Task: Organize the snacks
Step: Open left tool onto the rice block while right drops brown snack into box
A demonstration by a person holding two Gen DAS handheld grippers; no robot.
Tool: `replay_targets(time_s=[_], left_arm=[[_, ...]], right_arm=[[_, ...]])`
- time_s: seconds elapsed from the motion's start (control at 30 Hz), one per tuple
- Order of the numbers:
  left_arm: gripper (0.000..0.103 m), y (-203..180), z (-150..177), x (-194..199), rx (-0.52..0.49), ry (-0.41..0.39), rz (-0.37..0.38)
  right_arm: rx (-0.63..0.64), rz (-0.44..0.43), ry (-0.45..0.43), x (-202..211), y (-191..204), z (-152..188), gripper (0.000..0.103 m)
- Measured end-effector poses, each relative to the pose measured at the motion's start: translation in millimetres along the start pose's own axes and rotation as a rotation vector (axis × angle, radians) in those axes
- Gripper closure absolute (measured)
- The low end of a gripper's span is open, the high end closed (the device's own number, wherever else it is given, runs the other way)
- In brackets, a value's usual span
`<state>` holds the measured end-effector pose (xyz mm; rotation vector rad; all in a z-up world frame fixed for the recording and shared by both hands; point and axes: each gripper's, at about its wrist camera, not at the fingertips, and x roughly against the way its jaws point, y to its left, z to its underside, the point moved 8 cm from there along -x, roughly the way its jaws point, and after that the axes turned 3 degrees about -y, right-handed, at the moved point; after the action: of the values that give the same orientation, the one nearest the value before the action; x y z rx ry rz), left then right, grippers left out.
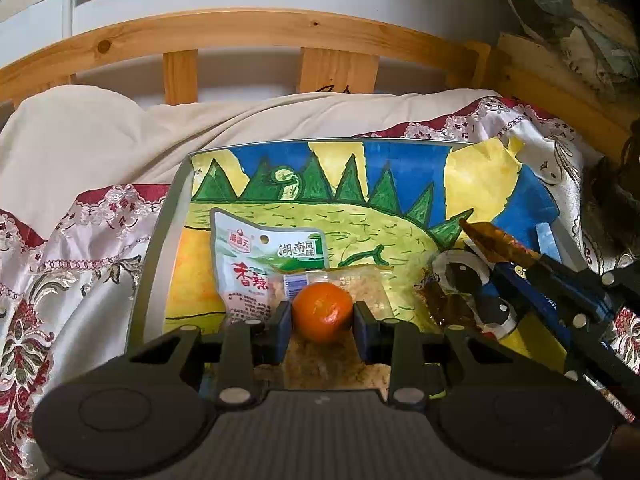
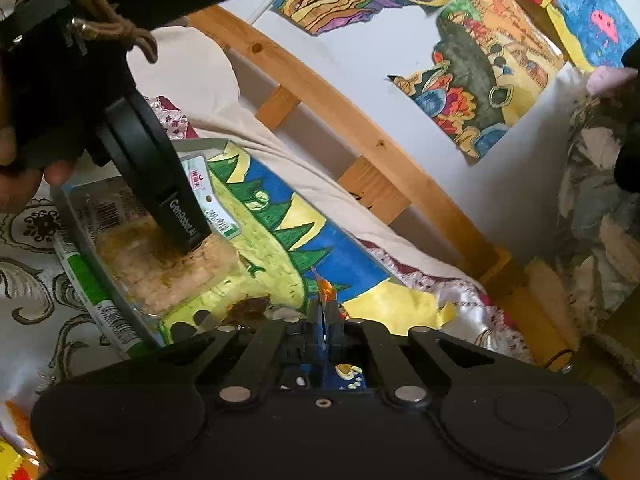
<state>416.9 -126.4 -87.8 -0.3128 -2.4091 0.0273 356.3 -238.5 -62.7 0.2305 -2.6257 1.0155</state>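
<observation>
While left tool (image 1: 322,316) grips the orange (image 1: 322,312), right tool (image 2: 323,316) pinches a wrapper (image 2: 325,290) — packets (image 1: 256,268) crowd beside.

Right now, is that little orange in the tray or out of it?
In. The orange sits between the left gripper fingers, resting on a clear snack packet inside the tray.

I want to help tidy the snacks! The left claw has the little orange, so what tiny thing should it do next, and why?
Probably open the left gripper a little and let go. The orange sits low between its fingers, over the clear cracker packet inside the tray, so it looks already placed. The right gripper is pinching a brown wrapper nearby, so back out straight.
</observation>
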Motion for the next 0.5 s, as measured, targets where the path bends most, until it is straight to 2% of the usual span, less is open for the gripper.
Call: replay_targets(time_s=[0.4,0.5], left_arm=[[0.067,9.4,2.1,2.5,0.003,-0.002,-0.022],[0.067,9.1,2.4,3.2,0.002,0.004,-0.025]], right_arm=[[-0.031,-0.026,0.033,-2.6,6.8,8.6,0.098],[-0.050,-0.036,0.051,-4.6,6.7,11.9,0.093]])
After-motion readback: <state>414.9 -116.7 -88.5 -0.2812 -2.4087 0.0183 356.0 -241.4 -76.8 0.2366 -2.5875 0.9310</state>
